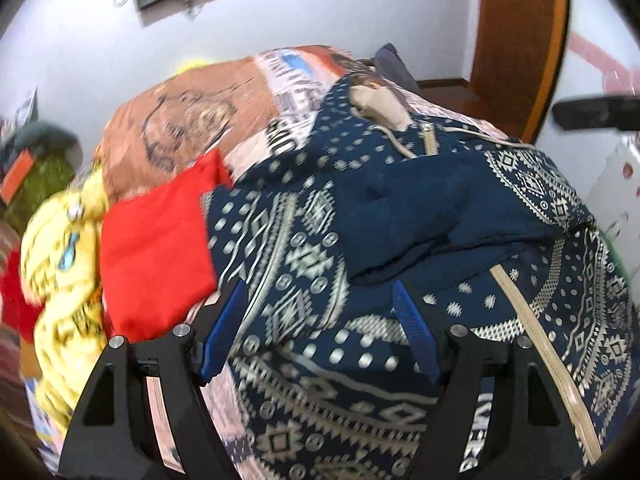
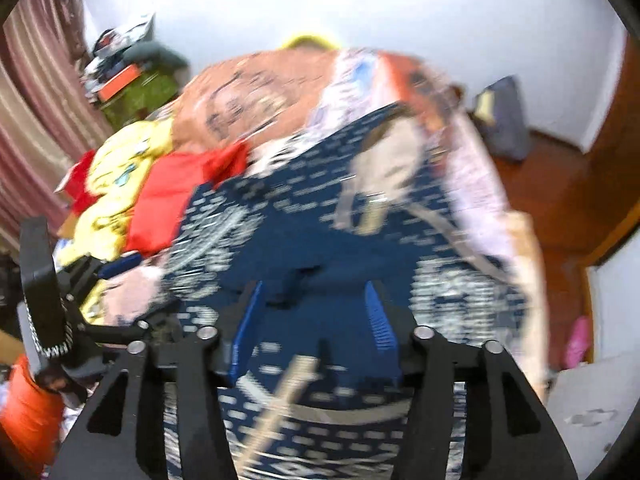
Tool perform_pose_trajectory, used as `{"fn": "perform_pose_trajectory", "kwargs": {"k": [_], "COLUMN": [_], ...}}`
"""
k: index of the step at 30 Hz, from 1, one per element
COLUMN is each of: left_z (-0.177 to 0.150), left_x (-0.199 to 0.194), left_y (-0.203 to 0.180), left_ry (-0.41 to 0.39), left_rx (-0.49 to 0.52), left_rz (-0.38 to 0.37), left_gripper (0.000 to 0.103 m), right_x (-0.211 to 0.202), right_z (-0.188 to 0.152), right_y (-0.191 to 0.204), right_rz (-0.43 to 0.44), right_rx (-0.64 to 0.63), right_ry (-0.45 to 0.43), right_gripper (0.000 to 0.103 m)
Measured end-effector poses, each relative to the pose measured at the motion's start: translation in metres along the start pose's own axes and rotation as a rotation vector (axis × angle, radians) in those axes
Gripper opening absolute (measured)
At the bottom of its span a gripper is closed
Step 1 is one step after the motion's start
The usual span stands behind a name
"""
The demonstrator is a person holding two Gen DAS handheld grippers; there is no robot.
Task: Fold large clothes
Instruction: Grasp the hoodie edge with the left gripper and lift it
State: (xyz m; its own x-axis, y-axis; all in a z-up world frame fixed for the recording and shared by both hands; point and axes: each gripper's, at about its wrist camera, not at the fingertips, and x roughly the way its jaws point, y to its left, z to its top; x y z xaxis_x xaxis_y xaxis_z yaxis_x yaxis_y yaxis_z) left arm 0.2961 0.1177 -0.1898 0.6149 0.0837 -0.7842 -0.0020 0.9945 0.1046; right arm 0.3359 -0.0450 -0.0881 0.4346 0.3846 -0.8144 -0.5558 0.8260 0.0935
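A large navy garment with a cream geometric pattern (image 1: 304,256) lies spread on the bed, a plain navy part (image 1: 420,216) folded over its middle. It also shows, blurred, in the right wrist view (image 2: 304,216). My left gripper (image 1: 320,292) is open, its blue fingers (image 1: 224,320) wide apart just above the patterned cloth, holding nothing. My right gripper (image 2: 314,292) is open too, its blue fingers (image 2: 378,316) spread over the plain navy part. The left gripper appears at the left edge of the right wrist view (image 2: 116,266).
A red cloth (image 1: 156,252) and a yellow printed garment (image 1: 64,264) lie left of the navy one. The bed has an orange and pink printed cover (image 1: 200,120). A wooden door (image 1: 520,40) stands at the right, a cluttered green-covered stand (image 2: 136,88) by the curtain.
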Motion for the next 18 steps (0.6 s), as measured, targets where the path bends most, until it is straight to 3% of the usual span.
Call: {"fn": "perform_pose_trajectory", "kwargs": {"k": [4, 10, 14, 17, 18], "left_z": [0.016, 0.028, 0.034, 0.043, 0.046], "left_x": [0.019, 0.057, 0.079, 0.088, 0.089], "left_y": [-0.028, -0.066, -0.076, -0.068, -0.064], "left_ry": [0.013, 0.066, 0.093, 0.105, 0.110], "left_rx": [0.099, 0.191, 0.181, 0.124, 0.098], "left_rz": [0.016, -0.037, -0.052, -0.069, -0.086], "left_gripper": [0.074, 0.074, 0.073, 0.059, 0.059], "right_x": [-0.011, 0.011, 0.027, 0.034, 0.036], "right_z": [-0.015, -0.052, -0.076, -0.088, -0.091], "right_y": [-0.044, -0.108, -0.134, -0.143, -0.144], "right_rz": [-0.107, -0.182, -0.183, -0.176, -0.179], "right_rx": [0.037, 0.174, 0.257, 0.292, 0.296], "right_ry": [-0.027, 0.065, 0.113, 0.120, 0.117], "right_gripper": [0.059, 0.059, 0.059, 0.059, 0.059]}}
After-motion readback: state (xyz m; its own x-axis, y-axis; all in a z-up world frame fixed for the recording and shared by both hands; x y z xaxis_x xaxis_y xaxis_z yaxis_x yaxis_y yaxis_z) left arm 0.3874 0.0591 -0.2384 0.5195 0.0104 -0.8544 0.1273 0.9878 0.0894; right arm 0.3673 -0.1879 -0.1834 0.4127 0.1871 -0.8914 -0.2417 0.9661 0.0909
